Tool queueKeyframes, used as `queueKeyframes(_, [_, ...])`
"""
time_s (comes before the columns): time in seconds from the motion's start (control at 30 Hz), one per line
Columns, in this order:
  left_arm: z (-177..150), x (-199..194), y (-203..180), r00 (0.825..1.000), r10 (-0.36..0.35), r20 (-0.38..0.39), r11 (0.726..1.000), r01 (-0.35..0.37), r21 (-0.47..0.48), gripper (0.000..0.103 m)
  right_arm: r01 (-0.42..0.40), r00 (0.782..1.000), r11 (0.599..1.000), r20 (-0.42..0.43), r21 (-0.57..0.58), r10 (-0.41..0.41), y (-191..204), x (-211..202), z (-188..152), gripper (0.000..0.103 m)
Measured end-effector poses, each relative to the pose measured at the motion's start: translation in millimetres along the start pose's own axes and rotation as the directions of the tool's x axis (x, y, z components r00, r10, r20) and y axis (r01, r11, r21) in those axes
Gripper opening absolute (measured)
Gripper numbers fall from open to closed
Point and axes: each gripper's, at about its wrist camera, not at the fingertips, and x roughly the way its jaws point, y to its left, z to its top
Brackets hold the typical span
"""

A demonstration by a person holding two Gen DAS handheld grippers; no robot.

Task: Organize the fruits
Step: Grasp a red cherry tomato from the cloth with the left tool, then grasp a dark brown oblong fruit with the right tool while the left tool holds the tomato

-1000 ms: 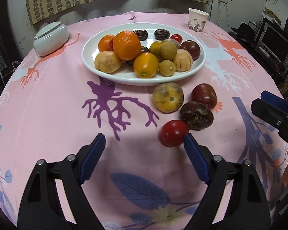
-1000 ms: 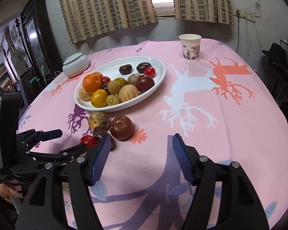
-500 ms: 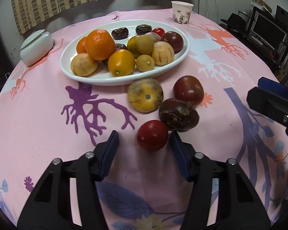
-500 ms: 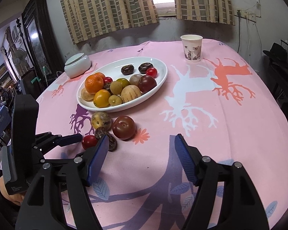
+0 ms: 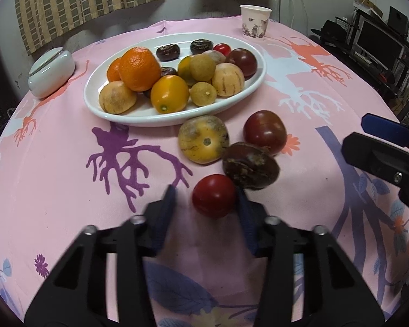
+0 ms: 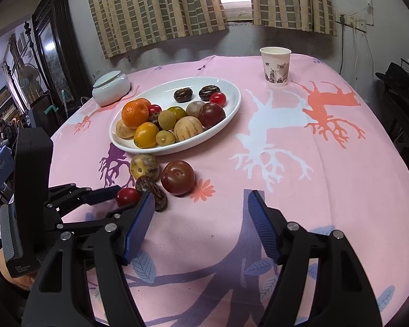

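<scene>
Far left on the pink printed cloth of the surface [image 5: 54, 163] sits a glazed white lidded jar [image 5: 51, 72], then the oval white plate [image 5: 103, 109], glossy and smooth, heaped with a pebbly orange [image 5: 139, 68], waxy yellow fruits and dark wrinkled ones. Just in front of the plate lie the strays: a mottled yellow fruit [image 5: 203, 139], a shrivelled brown one [image 5: 250, 165] and a dark plum-coloured tomato [image 5: 265, 135]. The left tool [image 5: 205, 200] has just been closing around the small red tomato [image 5: 214, 195]; one pad touches it, the other looks just clear in this blurred view. It is light, thin-skinned, slippery and easily bruised, so I would take it gently across its widest part. The right tool [image 6: 199, 218] hangs half spread and empty over bare cloth.
</scene>
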Motion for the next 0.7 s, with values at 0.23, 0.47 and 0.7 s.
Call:
queueKeyframes(0.23, [-3, -14, 11, 1.000, -0.005, 0.001, 1.000, 0.005, -0.024, 0.031, -0.002, 1.000, 1.000, -0.011, -0.028, 0.002, 5, 3, -2, 0.071])
queueKeyframes(0.47, [-19, -32, 32, 1.000, 0.011, 0.004, 0.999, -0.011, -0.038, 0.031, -0.065, 0.995, 0.993, -0.083, -0.103, 0.057, 31, 19, -13, 0.071])
queueKeyframes(0.7, [-23, -33, 49, 0.999, -0.036, 0.013, 0.996, 0.037, -0.076, 0.031, -0.059, 0.994, 0.977, -0.103, -0.205, 0.039, 72, 31, -17, 0.057])
